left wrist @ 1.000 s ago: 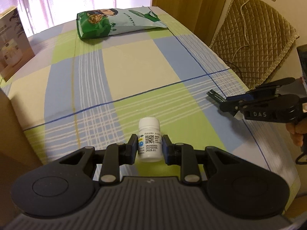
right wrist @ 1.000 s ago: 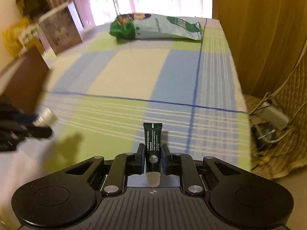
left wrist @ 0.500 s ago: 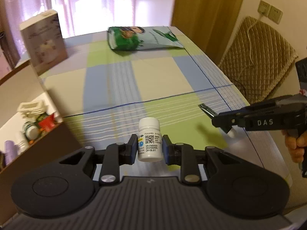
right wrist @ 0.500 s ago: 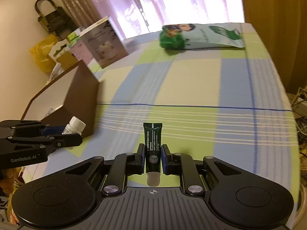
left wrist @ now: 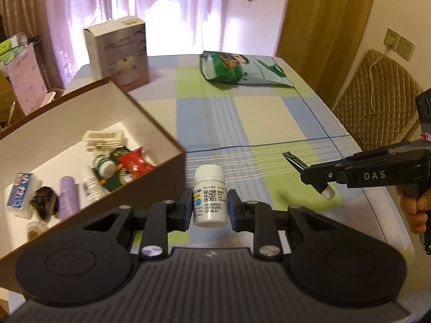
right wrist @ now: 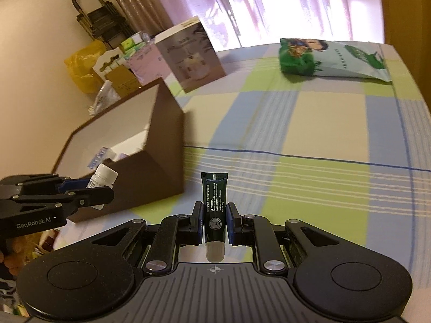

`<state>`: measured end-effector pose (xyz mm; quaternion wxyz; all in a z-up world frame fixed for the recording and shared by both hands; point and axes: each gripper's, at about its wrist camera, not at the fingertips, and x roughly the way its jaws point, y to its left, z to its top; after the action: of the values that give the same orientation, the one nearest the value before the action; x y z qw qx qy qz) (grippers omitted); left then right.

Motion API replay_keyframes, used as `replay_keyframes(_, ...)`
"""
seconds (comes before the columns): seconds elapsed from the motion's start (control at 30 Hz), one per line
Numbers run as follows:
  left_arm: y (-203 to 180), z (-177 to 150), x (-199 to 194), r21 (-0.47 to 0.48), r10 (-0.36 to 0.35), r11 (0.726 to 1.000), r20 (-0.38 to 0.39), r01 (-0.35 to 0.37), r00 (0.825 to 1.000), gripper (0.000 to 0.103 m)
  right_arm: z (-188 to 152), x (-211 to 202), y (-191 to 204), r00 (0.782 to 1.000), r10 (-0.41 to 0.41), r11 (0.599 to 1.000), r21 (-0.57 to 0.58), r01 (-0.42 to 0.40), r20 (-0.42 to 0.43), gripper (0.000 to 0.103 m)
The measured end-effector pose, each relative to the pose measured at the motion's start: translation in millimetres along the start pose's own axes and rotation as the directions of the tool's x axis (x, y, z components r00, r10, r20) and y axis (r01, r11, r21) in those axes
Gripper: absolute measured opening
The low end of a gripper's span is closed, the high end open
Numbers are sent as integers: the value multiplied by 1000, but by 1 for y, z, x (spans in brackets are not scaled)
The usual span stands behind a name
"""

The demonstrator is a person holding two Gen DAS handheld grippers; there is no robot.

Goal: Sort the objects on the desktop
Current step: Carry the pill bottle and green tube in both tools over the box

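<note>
My left gripper point(left wrist: 210, 206) is shut on a white pill bottle point(left wrist: 209, 196) with a QR-code label, held upright above the checked tablecloth just right of the brown box point(left wrist: 150, 123). My right gripper point(right wrist: 214, 223) is shut on a dark green tube point(right wrist: 214, 204), pale cap toward the camera. In the left wrist view the right gripper point(left wrist: 317, 175) with the tube point(left wrist: 295, 161) hangs at the right, gripped by a hand point(left wrist: 414, 210). In the right wrist view the left gripper point(right wrist: 89, 191) with the bottle point(right wrist: 103, 177) sits in front of the box point(right wrist: 161, 167).
The open brown box holds several small items: a red packet point(left wrist: 134, 161), a lilac tube point(left wrist: 68, 199), a blue-white box point(left wrist: 20, 193). A grey carton point(left wrist: 118, 51) stands behind it. A green snack bag point(left wrist: 237, 68) lies at the table's far end. A quilted chair point(left wrist: 377, 99) is beyond the right edge.
Both grippers have swung left and risen, each keeping its object. The brown box has come into view, close on the left, and the right gripper has come nearer to the left one.
</note>
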<state>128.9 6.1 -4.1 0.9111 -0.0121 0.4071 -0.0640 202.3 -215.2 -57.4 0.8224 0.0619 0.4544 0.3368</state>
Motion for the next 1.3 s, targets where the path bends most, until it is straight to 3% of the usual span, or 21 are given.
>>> replay_keyframes(0.37,57,-4,-43,-60,58,997,52,-55,997,23,25,21,49,996,94,995,-20,-94,11,19)
replay_keyframes(0.7,138,9,-58,-107,163,982,75,-155,984,23,71,76,117,978,208,972,-113,-207,-2,19)
replay_keyframes(0.87,182,21,-40,-105,192,977,42,-186,981,23,96,122,146,972,228,962,-143,-233,-48,19)
replay_keyframes(1.03,223,35,-3,-106,163,981,1,-162,987,23,118,176,169,970,218,958,-164,-234,-112,19)
replay_keyframes(1.3,263,48,67,-139,105,983,-92,-118,990,23,130,233,166,977,134,980,-128,-155,-165,19)
